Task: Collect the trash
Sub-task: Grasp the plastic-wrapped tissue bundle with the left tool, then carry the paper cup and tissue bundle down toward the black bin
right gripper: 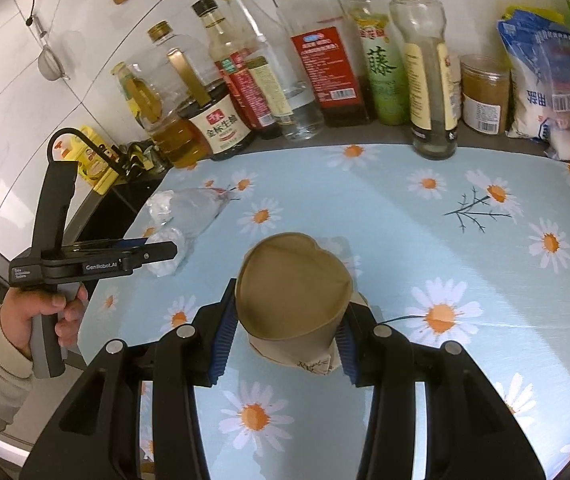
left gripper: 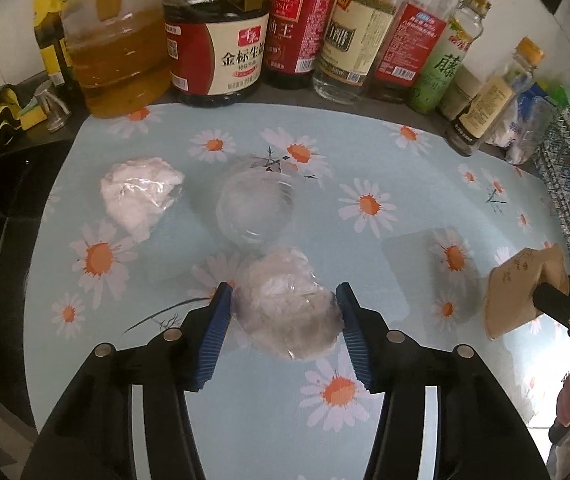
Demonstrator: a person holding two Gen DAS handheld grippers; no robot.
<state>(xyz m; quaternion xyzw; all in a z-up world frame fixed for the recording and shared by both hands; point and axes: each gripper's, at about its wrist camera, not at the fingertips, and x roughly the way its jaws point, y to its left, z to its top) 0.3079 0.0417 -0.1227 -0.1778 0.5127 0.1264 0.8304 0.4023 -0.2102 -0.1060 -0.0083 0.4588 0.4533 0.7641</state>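
My left claw [left gripper: 283, 306] sits with its blue ribbed pads [left gripper: 215, 332] against both sides of a crumpled ball of clear plastic wrap over white tissue [left gripper: 285, 312], which lies on the counter; the jaws are partly closed and grip the ball. My right claw [right gripper: 287, 320] is clamped on a squashed brown paper cup [right gripper: 293, 284], its mouth bent into a heart shape and facing the camera, a small plant print near its base. In the left wrist view that cup shows at the right edge, held clear of the cloth.

Just beyond the gripped ball lies a clear plastic cup on its side [left gripper: 255, 208], and left of that a second white tissue wad in plastic film [left gripper: 139, 192], both loose on the pale blue daisy-print cloth [left gripper: 385, 152]. The handle of the left tool reads "GenRobot.AI" in the right wrist view, with a hand [right gripper: 47, 312] in a cream sleeve around its grip.

Along the back edge stands a row of condiment bottles: a big oil jug [left gripper: 121, 48], a dark soy sauce jug labelled 金标生抽 [left gripper: 219, 56], a red-labelled bottle reading 油王 [left gripper: 297, 28], a clear vinegar-like bottle [left gripper: 349, 36] and a green-labelled one with 藤 [left gripper: 441, 68]. A lidded jar [right gripper: 485, 94] and a blue-and-white bag [right gripper: 545, 80] fill the right corner.

The cloth's middle and right are open; its left edge drops to a dark surface.
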